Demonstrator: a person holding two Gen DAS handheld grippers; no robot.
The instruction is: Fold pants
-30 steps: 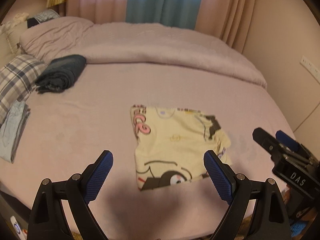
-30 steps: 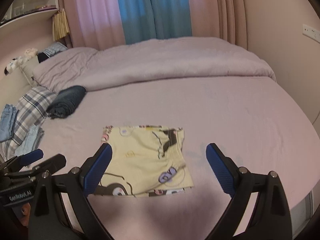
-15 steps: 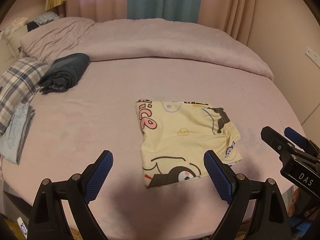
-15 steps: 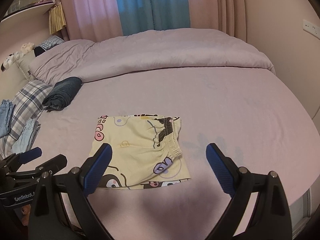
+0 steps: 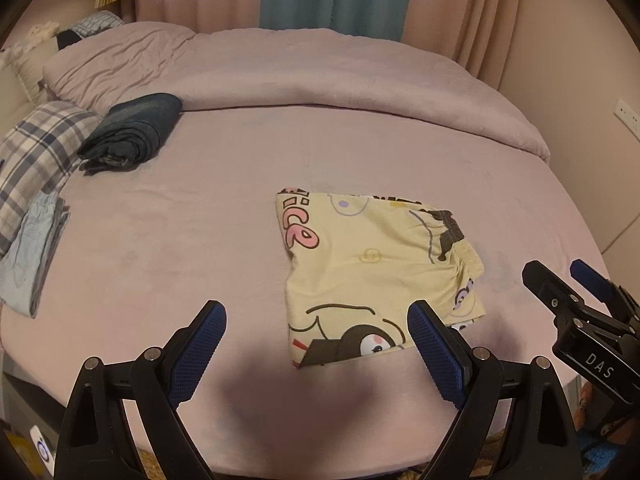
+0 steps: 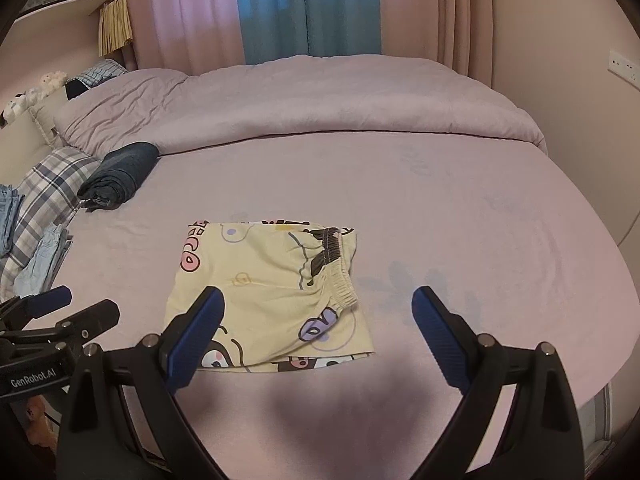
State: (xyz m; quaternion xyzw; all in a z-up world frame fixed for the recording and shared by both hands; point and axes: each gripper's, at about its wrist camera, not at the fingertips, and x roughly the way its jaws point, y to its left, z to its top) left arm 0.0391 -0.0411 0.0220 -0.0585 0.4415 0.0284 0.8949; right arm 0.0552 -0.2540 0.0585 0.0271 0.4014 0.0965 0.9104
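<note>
Yellow cartoon-print pants lie folded into a rough rectangle, flat on the mauve bed, centre of frame in the left wrist view, centre-left in the right wrist view; gathered waistband on their right edge. Left gripper sits at bottom of frame above the bed's near edge, jaws wide apart, holding nothing. Right gripper same, jaws wide apart, empty, its left finger overlapping the pants' lower left corner in frame. Dark rolled garment upper left, touching a plaid cloth. Light blue folded clothes at left edge.
</note>
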